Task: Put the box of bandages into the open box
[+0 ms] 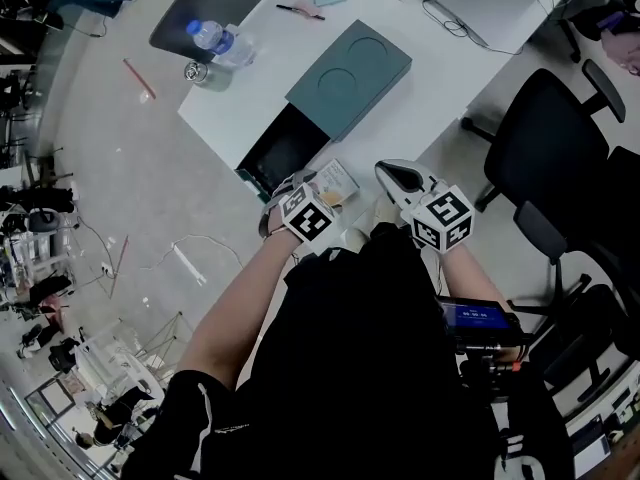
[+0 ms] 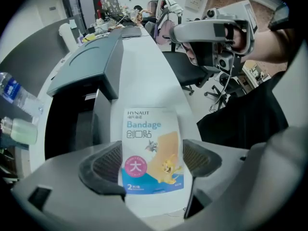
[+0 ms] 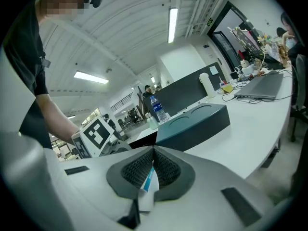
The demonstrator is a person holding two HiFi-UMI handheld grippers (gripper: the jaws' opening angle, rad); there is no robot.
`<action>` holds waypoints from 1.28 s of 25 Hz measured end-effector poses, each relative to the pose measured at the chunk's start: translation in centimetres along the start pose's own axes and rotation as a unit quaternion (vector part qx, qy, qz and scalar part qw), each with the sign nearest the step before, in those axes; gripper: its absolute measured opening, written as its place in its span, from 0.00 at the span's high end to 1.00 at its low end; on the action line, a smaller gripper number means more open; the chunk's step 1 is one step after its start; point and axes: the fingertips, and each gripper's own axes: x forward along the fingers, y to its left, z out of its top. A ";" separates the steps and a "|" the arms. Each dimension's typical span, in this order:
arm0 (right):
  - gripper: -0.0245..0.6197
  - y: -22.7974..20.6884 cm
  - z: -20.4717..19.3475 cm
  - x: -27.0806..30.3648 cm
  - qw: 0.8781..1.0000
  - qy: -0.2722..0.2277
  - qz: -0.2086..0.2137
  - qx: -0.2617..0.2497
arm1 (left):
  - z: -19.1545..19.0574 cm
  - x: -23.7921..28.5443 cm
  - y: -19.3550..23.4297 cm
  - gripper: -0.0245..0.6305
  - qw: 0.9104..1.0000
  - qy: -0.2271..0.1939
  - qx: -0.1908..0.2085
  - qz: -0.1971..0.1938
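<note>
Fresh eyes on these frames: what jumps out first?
The bandage box lies on the white table between the jaws of the open left gripper, beside the dark open box and its teal lid. The right gripper is shut on a thin white-and-blue slip.

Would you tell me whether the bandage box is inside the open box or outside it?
Outside: the bandage box lies flat on the white table beside the open box, between the left tongs, whose jaws stand apart.

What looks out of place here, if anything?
The lid sits slid askew, partly off the open box. A red stick lies on the floor. Oddest: the right gripper pinches a thin white-and-blue slip, not the bandage box.
</note>
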 end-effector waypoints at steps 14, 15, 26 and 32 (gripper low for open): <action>0.92 0.9 -0.3 0.3 1.000 0.011 -0.008 -0.003 | -0.4 -0.7 -0.9 0.39 0.999 -0.024 -0.016 -0.016; 0.92 0.9 -0.2 0.3 1.000 0.010 -0.012 -0.002 | -0.4 -0.8 -1.0 0.39 0.999 -0.029 -0.018 -0.017; 0.92 2.5 0.9 1.9 1.000 0.009 -0.024 -0.015 | -1.8 -3.4 -0.8 0.39 0.995 -0.086 -0.038 -0.024; 0.92 4.1 1.0 4.6 0.999 0.017 -0.028 -0.018 | -3.8 -5.6 1.2 0.39 0.991 -0.115 -0.053 -0.031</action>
